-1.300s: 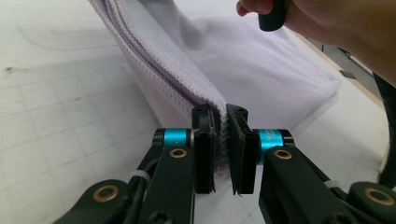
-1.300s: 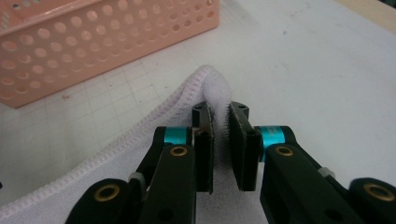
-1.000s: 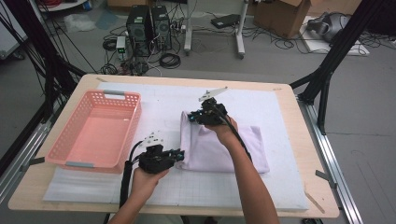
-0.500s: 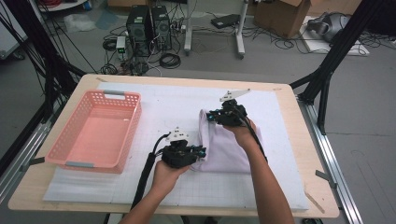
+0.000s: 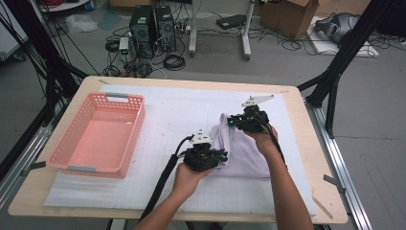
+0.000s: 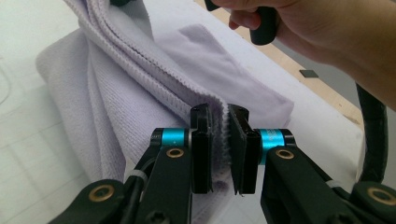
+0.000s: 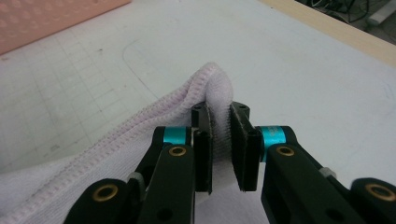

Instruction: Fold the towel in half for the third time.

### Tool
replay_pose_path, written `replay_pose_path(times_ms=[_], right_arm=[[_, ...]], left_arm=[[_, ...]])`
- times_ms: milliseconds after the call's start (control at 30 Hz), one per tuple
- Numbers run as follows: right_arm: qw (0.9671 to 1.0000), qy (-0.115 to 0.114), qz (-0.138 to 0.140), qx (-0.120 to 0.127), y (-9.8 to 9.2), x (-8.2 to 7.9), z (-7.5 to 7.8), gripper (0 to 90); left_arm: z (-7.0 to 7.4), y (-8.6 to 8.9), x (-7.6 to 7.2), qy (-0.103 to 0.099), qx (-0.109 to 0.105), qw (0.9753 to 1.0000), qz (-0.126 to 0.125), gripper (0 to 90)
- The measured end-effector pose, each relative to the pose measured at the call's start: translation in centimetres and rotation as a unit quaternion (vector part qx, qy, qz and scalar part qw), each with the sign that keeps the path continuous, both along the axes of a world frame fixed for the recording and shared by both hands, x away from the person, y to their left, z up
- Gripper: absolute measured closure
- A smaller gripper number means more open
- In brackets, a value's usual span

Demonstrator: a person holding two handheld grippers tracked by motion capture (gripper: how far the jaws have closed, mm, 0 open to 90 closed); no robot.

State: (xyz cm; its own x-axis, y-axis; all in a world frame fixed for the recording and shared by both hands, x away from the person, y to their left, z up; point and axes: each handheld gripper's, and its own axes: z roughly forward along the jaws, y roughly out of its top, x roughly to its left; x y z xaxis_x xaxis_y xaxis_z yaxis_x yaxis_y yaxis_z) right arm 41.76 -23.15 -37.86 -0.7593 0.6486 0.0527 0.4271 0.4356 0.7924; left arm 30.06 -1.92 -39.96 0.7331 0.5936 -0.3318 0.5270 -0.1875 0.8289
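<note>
Mid-fold: L tongs (image 6: 218, 149) & R tongs (image 7: 219, 149) both clamped on towel (image 5: 242, 153) edge; next, carry edge across, lay flat.

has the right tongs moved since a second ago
Yes. In the high view the right tongs, shut on the lilac towel, have moved rightward, farther from the pink basket, folding the towel's edge over with them.
</note>
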Motion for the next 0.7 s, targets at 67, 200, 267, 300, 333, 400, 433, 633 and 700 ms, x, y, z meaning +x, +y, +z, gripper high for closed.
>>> replay_pose_path(times_ms=[67, 200, 267, 300, 333, 400, 433, 633, 700], right_arm=[[1.0000, 0.002, -0.005, 0.000, -0.4, 0.0, -0.1, 80.1], [0.9999, 0.001, -0.010, -0.008, -1.0, 0.0, -0.3, 80.1], [0.9998, -0.001, -0.011, -0.014, -1.4, -0.1, -0.4, 80.1], [0.9998, -0.001, -0.013, -0.016, -1.6, -0.1, -0.4, 80.1], [0.9998, -0.002, -0.014, -0.017, -1.8, -0.1, -0.4, 80.1], [0.9997, -0.003, -0.017, -0.020, -2.2, -0.2, -0.5, 80.1], [0.9996, -0.005, -0.018, -0.023, -2.5, -0.3, -0.6, 80.1], [0.9990, -0.012, -0.024, -0.035, -3.2, -0.5, -0.8, 80.1], [0.9989, -0.012, -0.028, -0.036, -3.5, -0.5, -0.9, 80.1]], left_arm=[[0.0, -0.6, 0.1, 0.000, 0.001, 1.0000, -0.002, 80.1], [0.0, -1.8, 0.2, -0.002, 0.005, 1.0000, -0.006, 79.7], [0.0, -2.1, 0.1, -0.004, 0.006, 1.0000, -0.006, 77.5], [0.0, -2.1, 0.1, -0.005, 0.005, 1.0000, -0.007, 74.6], [0.0, -2.1, 0.1, -0.006, 0.005, 0.9999, -0.009, 70.5], [0.1, -1.9, 0.0, -0.013, 0.008, 0.9998, -0.012, 60.1], [0.3, -1.7, -0.1, -0.019, 0.010, 0.9998, -0.005, 55.7], [1.3, 0.0, -0.6, -0.050, 0.006, 0.9986, 0.014, 44.1], [1.5, 0.9, -0.6, -0.057, 0.002, 0.9982, 0.021, 43.0]])
